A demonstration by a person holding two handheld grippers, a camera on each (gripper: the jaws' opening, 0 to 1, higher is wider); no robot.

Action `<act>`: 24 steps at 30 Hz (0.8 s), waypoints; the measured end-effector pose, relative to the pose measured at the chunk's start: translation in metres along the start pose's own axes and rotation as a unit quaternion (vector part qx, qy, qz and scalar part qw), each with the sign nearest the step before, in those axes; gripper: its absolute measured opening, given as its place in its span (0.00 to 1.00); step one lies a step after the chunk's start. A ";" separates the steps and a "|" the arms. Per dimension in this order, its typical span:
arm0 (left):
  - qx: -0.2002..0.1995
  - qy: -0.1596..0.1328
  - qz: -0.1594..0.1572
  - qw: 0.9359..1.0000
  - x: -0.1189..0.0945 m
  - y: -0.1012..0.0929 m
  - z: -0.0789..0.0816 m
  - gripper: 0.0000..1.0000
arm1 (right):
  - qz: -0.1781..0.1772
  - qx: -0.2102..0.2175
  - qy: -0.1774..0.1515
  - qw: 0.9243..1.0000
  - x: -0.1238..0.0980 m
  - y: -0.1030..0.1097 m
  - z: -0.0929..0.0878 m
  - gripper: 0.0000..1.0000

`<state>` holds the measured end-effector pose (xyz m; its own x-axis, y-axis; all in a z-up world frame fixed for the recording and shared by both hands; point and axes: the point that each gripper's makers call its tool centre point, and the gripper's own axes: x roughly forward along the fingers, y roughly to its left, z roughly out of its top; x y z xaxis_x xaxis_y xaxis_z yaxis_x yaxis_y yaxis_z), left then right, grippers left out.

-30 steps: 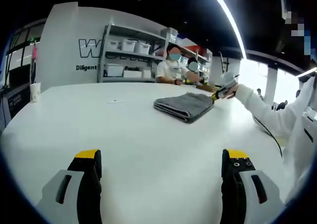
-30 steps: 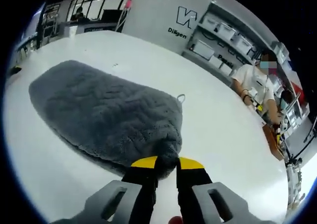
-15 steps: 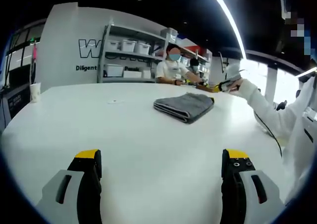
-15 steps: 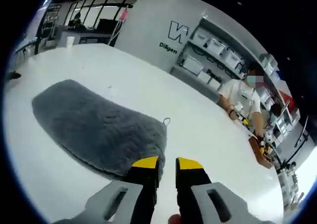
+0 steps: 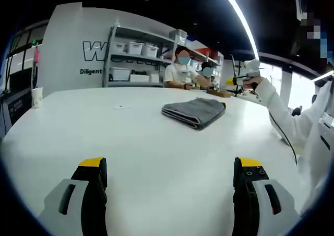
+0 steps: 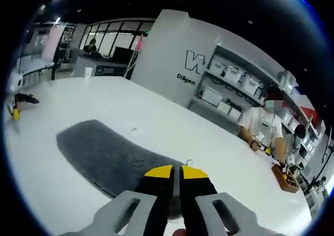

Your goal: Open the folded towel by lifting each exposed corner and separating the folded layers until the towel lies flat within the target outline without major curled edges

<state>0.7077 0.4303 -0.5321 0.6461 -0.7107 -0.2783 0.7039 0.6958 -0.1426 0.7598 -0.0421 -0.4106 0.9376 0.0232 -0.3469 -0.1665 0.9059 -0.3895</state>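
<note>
The grey towel [image 5: 194, 111] lies folded on the white table [image 5: 130, 126], well ahead of my left gripper [image 5: 170, 165], whose yellow-tipped jaws stand wide open with nothing between them. A person's hand holds my right gripper [image 5: 241, 81] in the air beyond the towel's far right corner. In the right gripper view the same towel [image 6: 112, 158] lies flat below and ahead of the right gripper [image 6: 176, 172]. Its jaws are shut with nothing in them. A small hanging loop [image 6: 189, 163] sticks out at the towel's near corner. The left gripper [image 6: 13, 101] shows small at the far left.
A paper cup [image 5: 36, 96] stands near the table's left edge. Shelves with white bins [image 5: 136, 48] line the back wall. Two people [image 5: 182, 71] sit at the far side, by a small wooden box [image 6: 286, 176]. A white sleeve [image 5: 292, 124] crosses the right side.
The right gripper let go of the towel corner, rose up and away from it, and its jaws came together. The towel stayed folded. The left gripper has not moved.
</note>
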 end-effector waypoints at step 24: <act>0.000 -0.001 -0.001 1.000 0.000 -0.001 0.000 1.00 | 0.043 0.014 -0.046 0.998 0.000 0.022 0.027 0.33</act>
<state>0.7074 0.4300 -0.5315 0.6445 -0.7127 -0.2769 0.7057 0.6938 -0.1433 0.7648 -0.0110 -0.3959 0.9446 0.1391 -0.2973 -0.2400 0.9107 -0.3363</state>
